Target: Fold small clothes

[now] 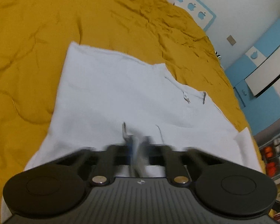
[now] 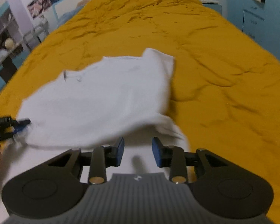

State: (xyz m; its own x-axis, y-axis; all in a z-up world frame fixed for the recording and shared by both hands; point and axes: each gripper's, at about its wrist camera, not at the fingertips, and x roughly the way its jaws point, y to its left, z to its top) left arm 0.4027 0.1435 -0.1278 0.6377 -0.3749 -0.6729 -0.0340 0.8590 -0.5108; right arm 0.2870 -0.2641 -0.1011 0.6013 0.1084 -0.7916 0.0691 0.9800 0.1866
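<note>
One white shirt point(image 1: 112, 97) lies on the yellow bed point(image 1: 28, 37). My left gripper point(image 1: 139, 145) seems clenched on its hem, though blurred; my right gripper point(image 2: 138, 153) hovers, fingers released.

Left gripper: the black two-finger left gripper with blue pads point(image 1: 138, 145) has its fingers drawn together, pinching a fold of the white cotton garment point(image 1: 110, 97); heavily motion-blurred in its own wrist view.
Left gripper, seen from the right wrist view: it point(image 2: 21, 124) enters at the left edge, low and level, its tips at the garment's near left edge.
Right gripper: the black two-finger right gripper with blue pads point(image 2: 138, 152) has its fingers spread apart, gripping nothing, poised just over the cloth.
</note>
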